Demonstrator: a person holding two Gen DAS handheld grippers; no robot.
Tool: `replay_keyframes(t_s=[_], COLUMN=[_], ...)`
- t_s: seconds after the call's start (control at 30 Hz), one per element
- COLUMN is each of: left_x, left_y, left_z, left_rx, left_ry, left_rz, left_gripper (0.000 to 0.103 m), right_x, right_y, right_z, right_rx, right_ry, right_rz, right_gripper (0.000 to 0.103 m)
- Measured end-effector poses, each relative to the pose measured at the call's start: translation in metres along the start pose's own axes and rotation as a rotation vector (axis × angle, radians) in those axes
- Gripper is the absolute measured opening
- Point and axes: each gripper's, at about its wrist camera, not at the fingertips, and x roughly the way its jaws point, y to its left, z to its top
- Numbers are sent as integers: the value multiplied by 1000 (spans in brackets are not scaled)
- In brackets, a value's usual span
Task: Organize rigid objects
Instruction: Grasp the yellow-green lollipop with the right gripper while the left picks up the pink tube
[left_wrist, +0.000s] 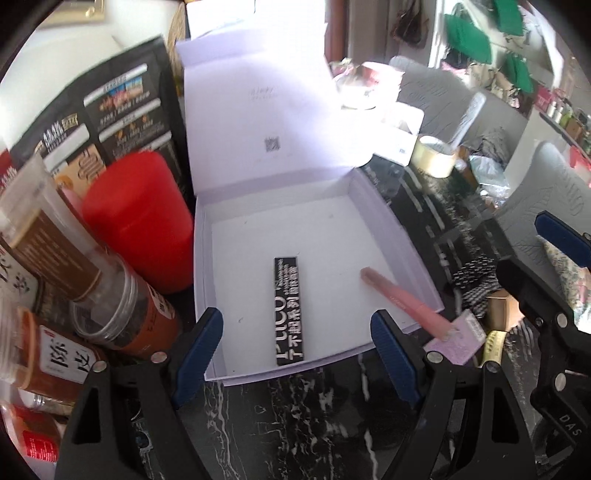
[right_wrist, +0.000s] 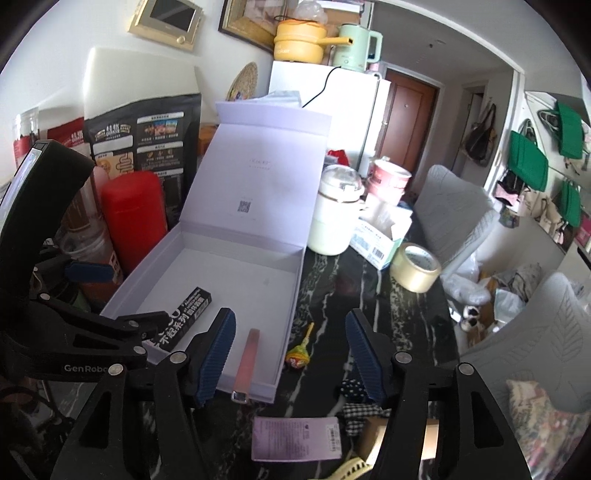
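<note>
An open lilac box (left_wrist: 399, 236) stands on the black marble table with its lid (right_wrist: 258, 166) upright. A slim black carton (left_wrist: 290, 310) with white lettering lies flat inside it, near the front wall. A pink stick (left_wrist: 402, 299) rests slanted across the box's near corner, its capped end poking out over the rim (right_wrist: 247, 358). My left gripper (left_wrist: 295, 332) hovers open above the box's front edge, nothing between its fingers. My right gripper (right_wrist: 291, 328) is open too, above the box's near corner and the stick, touching neither.
A red canister (left_wrist: 136, 218), spice jars (left_wrist: 122, 314) and a black pouch (right_wrist: 147, 140) crowd the box's left side. To the right sit a lollipop (right_wrist: 299, 354), a lilac card (right_wrist: 295, 437), checked cloth (right_wrist: 354, 410), a tape roll (right_wrist: 415, 267) and a white pot (right_wrist: 336, 214).
</note>
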Motion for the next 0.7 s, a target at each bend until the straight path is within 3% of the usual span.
replay_keyframes(t_s=[0.37,0.7], left_x=[-50,-58], left_y=[-33,-67], left_z=[-11,-30], left_rx=[53,87], left_ry=[-79,-81], left_rz=[-84,-144], left_gripper=[82,82], right_x=[-62,-90], right_y=[-17,-38], right_z=[-10,-36], right_rx=[22,61], right_ry=[-86,-90], right_rz=[-40,-70], right_gripper=[64,64])
